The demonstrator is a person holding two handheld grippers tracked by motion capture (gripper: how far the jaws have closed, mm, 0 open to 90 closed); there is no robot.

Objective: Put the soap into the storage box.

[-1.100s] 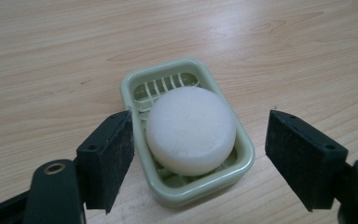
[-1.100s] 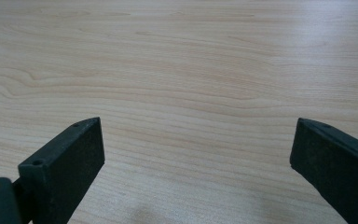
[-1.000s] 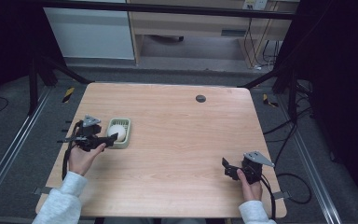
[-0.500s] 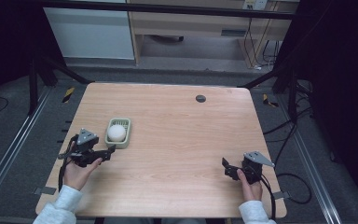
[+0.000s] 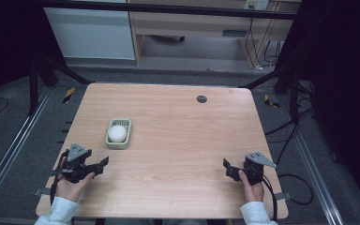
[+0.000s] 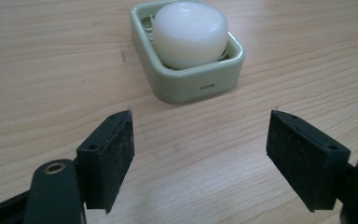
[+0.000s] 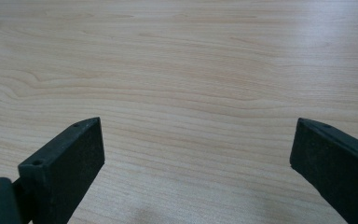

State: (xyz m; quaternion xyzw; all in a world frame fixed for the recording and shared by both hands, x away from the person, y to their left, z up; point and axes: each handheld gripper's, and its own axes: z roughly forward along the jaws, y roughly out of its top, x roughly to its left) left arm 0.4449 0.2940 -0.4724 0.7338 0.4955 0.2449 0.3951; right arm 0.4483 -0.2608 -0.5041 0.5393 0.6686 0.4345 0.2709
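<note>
- I see my left gripper (image 5: 101, 165) near the table's (image 5: 178, 140) front-left, jaws spread, empty.
- My right gripper (image 5: 228, 168) sits front-right, also released.
- White soap (image 6: 190, 31) lies inside the green dish (image 6: 189, 81), just beyond my left jaws.

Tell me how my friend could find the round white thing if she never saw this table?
Start at the wooden table and look to its left half, just ahead of the left gripper. There sits a small pale green dish, and the white soap rests inside it. It is the one smooth, rounded white lump there.
</note>
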